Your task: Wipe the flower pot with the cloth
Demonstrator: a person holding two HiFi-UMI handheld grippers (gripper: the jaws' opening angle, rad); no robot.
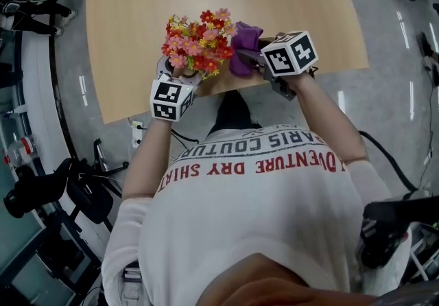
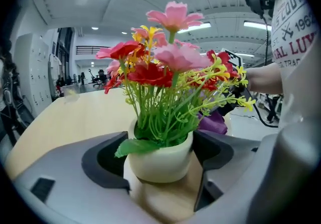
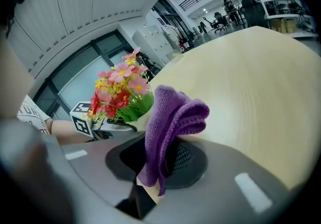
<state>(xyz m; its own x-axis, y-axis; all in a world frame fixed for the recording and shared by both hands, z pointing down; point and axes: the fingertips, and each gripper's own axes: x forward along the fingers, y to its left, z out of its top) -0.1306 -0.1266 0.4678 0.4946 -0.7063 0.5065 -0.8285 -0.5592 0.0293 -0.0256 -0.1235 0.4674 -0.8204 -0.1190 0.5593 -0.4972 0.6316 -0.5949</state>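
Observation:
A small cream flower pot [image 2: 160,156] filled with pink, red and yellow artificial flowers [image 1: 197,42] stands near the front edge of the wooden table [image 1: 137,9]. My left gripper [image 2: 161,165] has a jaw against each side of the pot and is shut on it. In the head view the left gripper [image 1: 180,75] sits just below the flowers. My right gripper [image 3: 156,163] is shut on a bunched purple cloth [image 3: 170,117]. The cloth [image 1: 245,44] hangs just right of the flowers, and whether it touches the pot I cannot tell.
The table's front edge [image 1: 226,88] runs right beneath both grippers, with grey floor beyond it. Black stands and cables [image 1: 62,188] crowd the floor at the left. Bare tabletop stretches beyond the pot [image 3: 251,82].

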